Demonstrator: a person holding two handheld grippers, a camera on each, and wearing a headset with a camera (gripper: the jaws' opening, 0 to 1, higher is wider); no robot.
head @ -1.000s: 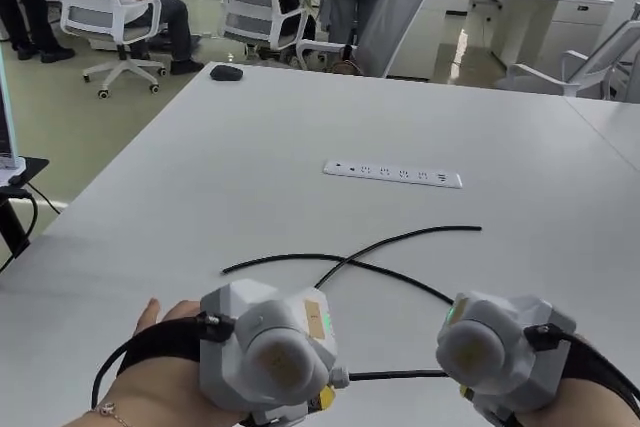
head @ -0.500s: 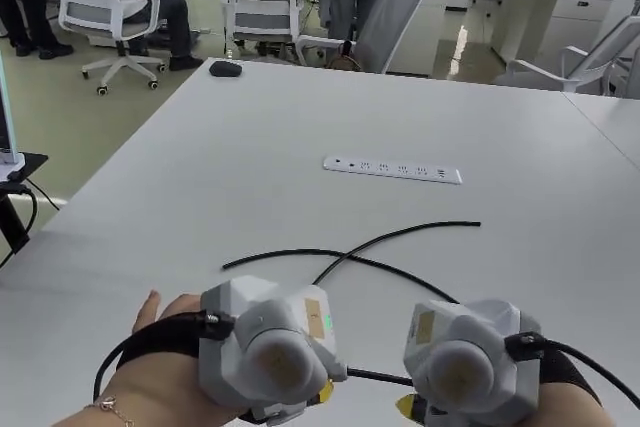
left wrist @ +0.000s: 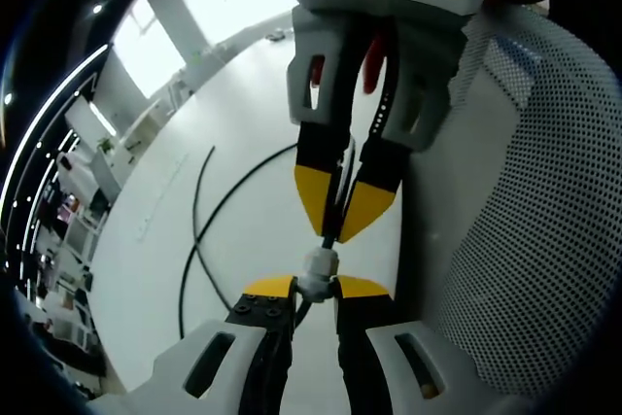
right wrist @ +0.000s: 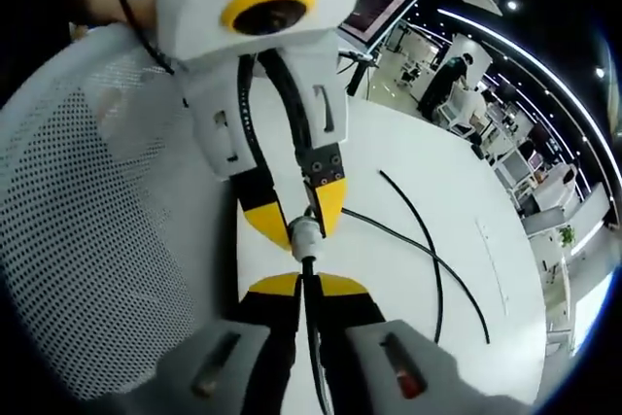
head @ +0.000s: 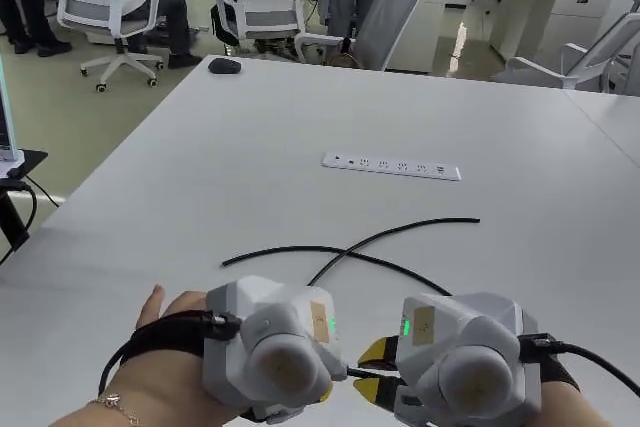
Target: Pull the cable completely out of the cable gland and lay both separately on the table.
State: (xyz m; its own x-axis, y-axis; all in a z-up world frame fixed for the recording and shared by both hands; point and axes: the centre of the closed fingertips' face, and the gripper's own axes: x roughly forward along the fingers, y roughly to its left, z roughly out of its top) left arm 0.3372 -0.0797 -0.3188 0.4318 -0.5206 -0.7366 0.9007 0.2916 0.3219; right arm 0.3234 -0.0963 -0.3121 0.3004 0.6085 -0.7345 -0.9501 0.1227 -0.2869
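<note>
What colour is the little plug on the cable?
White, on a black cable. The cable gland shows best in the left gripper view.

Big plain white worktop (head: 250, 147), pretty bare. A white power strip (head: 391, 168) lies flat around the middle, sockets up. On the near side of the strip, well apart from it, a thin black cable (head: 345, 254) sprawls on the surface in two long runs that cross each other, with one end curving off under the strip's right end. Way beyond the strip, by the far left edge, sits a dark computer mouse (head: 224, 66).
</note>
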